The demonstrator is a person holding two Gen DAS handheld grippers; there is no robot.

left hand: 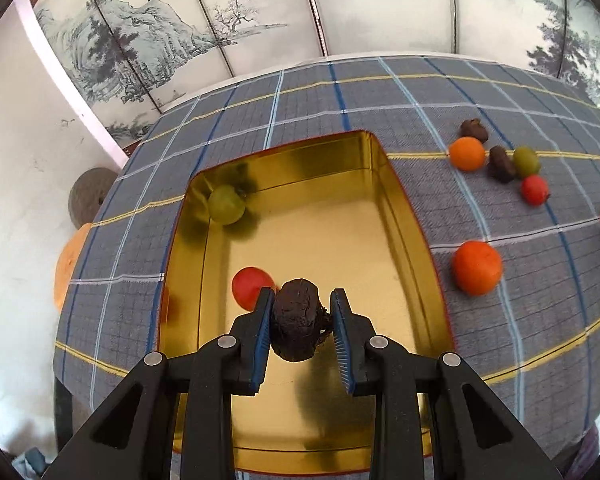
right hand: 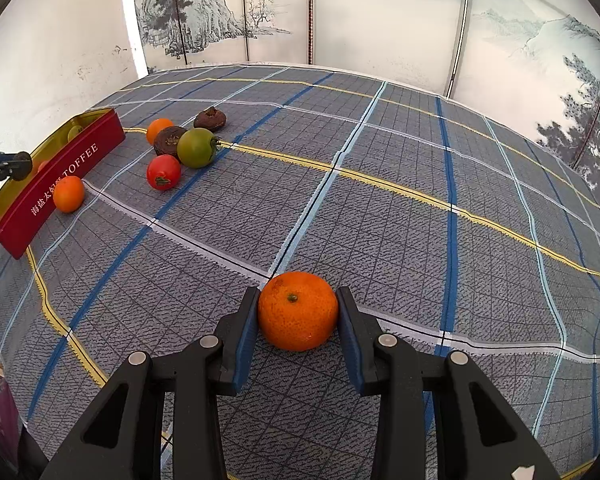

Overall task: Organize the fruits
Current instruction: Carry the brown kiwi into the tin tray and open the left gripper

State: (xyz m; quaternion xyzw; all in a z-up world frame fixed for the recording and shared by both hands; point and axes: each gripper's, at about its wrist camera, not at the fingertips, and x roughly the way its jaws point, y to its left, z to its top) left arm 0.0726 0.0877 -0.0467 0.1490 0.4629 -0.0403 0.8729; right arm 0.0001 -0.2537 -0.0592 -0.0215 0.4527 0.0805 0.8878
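"TOFFEE" on red tin (right hand: 56, 184)

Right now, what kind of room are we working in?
Probably a home dining or sitting room: a table under a plaid tablecloth, a folding screen painted with ink landscapes behind it, and a toffee tin beside loose fruit.

Left wrist view: looks steeply down along its fingers, close above the open gold-lined metal tin (left hand: 404, 208).

Right wrist view: similar downward tilt, close over the grey plaid-clothed table (right hand: 380, 208); tin at 9 o'clock.

Shared: tin, and the loose cluster of small round fruits (right hand: 180, 148), at 2 o'clock in the left wrist view.
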